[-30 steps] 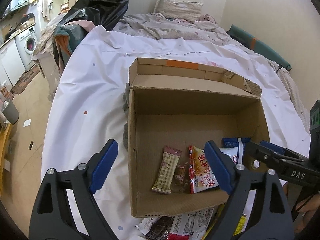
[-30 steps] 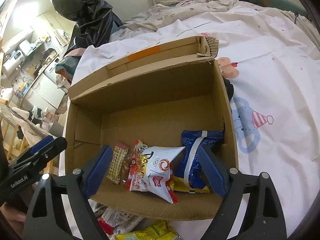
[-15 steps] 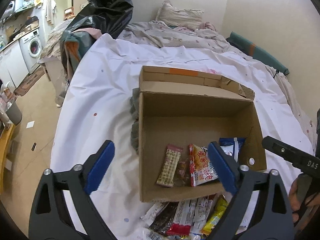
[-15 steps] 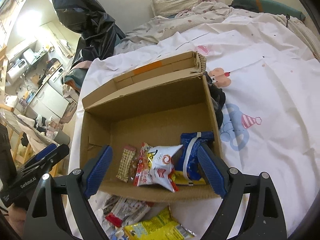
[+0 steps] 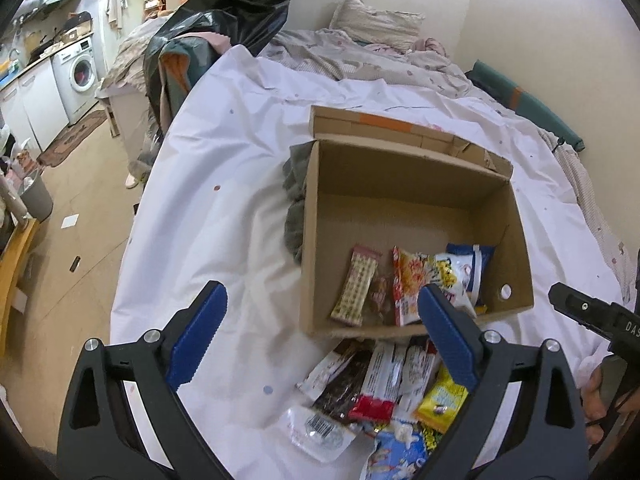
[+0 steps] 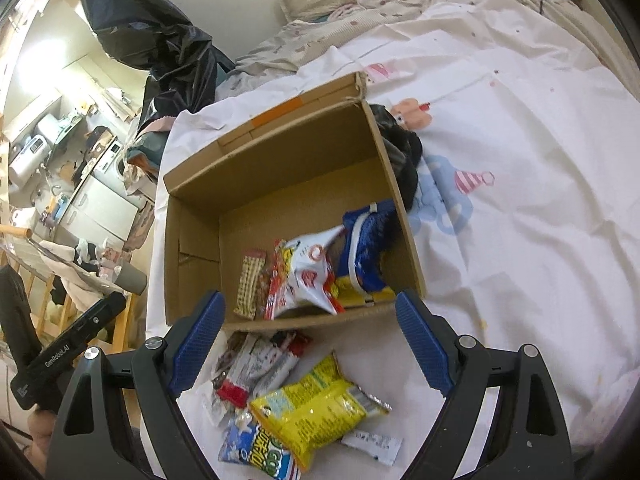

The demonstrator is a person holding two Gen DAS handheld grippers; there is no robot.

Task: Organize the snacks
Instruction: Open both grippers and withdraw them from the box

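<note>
I hold both grippers spread and empty over the bed. The box (image 6: 280, 184) already holds several packs. The loose snacks (image 6: 296, 396) lie on the sheet just outside its near wall. The yellow bag (image 6: 316, 404) lies between the right gripper (image 6: 310, 340) fingers, long axis crosswise. The left gripper (image 5: 320, 338) sits further off.

Beyond the fingers a bed (image 5: 224, 152) under a white sheet fills the room, with a pillow (image 5: 376, 20) against a cream wall (image 5: 520, 8). Left of the fingers lie a tan floor (image 5: 72, 248), a washer (image 5: 80, 76) and a black bag (image 6: 152, 44).
</note>
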